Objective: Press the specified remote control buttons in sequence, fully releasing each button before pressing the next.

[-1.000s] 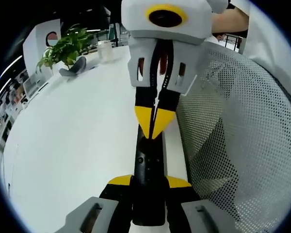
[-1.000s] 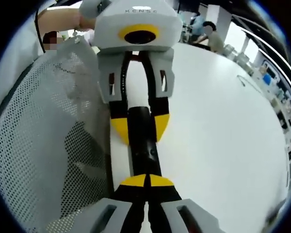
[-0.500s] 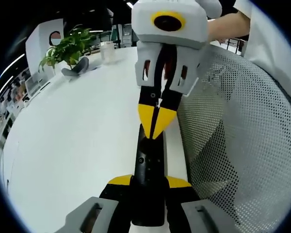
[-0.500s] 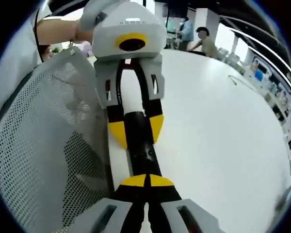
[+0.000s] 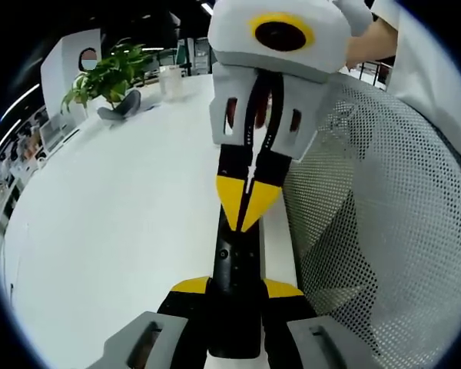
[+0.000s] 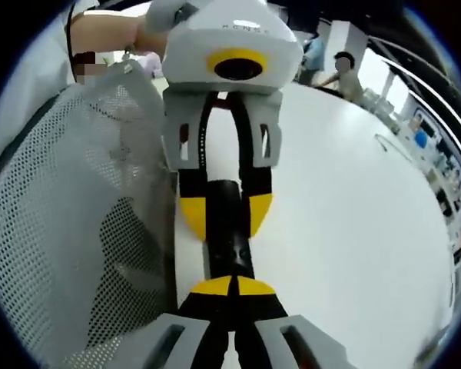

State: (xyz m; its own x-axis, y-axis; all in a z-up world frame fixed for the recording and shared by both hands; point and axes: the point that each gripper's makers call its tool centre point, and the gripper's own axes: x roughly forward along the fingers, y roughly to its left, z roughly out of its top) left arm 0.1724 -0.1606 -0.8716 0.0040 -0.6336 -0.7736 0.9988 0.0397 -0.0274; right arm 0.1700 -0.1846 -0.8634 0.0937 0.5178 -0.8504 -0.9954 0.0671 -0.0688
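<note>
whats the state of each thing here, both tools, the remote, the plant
left tool: shut on the remote, one jaw on each side
right tool: shut, tips together at the remote's top face
remote: gripped by the left tool, pointing toward the right tool
plant: upright, untouched

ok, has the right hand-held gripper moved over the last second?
Yes. The right hand-held gripper has slid slightly down the remote, toward the camera, while the plant stayed put in the left gripper view.
</note>
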